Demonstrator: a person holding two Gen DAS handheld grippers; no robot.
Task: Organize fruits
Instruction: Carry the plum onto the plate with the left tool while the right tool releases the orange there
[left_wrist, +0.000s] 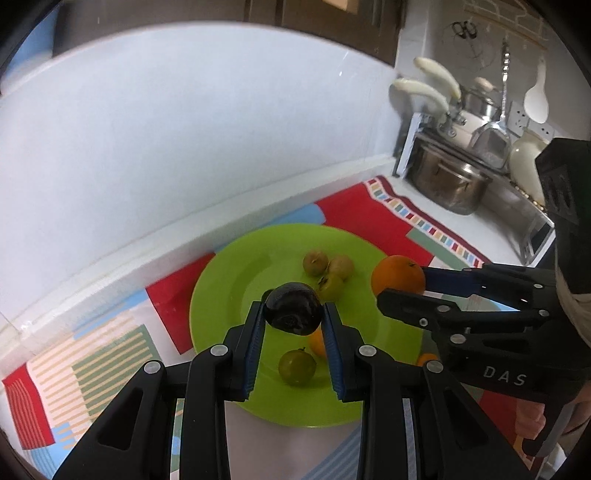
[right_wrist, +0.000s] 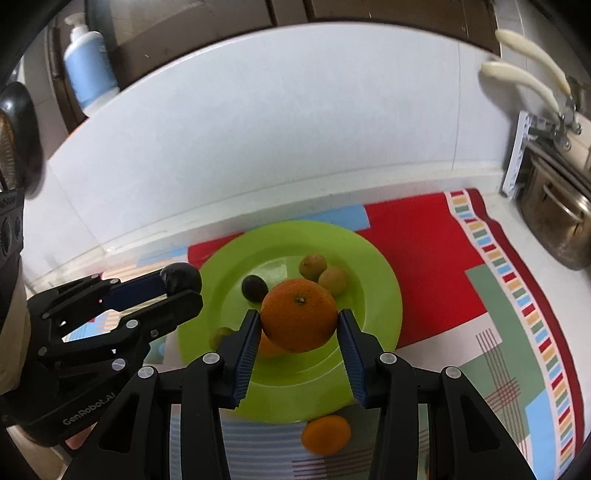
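A green plate (left_wrist: 221, 280) (right_wrist: 380, 295) lies on a patterned mat. My left gripper (left_wrist: 293, 314) is shut on a dark fruit (left_wrist: 293, 308) above the plate; it also shows in the right wrist view (right_wrist: 183, 278). My right gripper (right_wrist: 299, 325) is shut on a large orange (right_wrist: 299, 319) above the plate, seen too in the left wrist view (left_wrist: 397, 277). On the plate lie small green fruits (left_wrist: 327, 266) (right_wrist: 323, 273), one more green fruit (left_wrist: 296, 367), a dark fruit (right_wrist: 254, 287) and a partly hidden orange (left_wrist: 317, 343).
A small orange (right_wrist: 325, 434) lies on the mat (right_wrist: 424, 240) just off the plate's near rim. Steel pots (left_wrist: 448, 181) and utensils on a rack stand at the right. A white wall runs behind the counter. A soap bottle (right_wrist: 88, 70) stands at the upper left.
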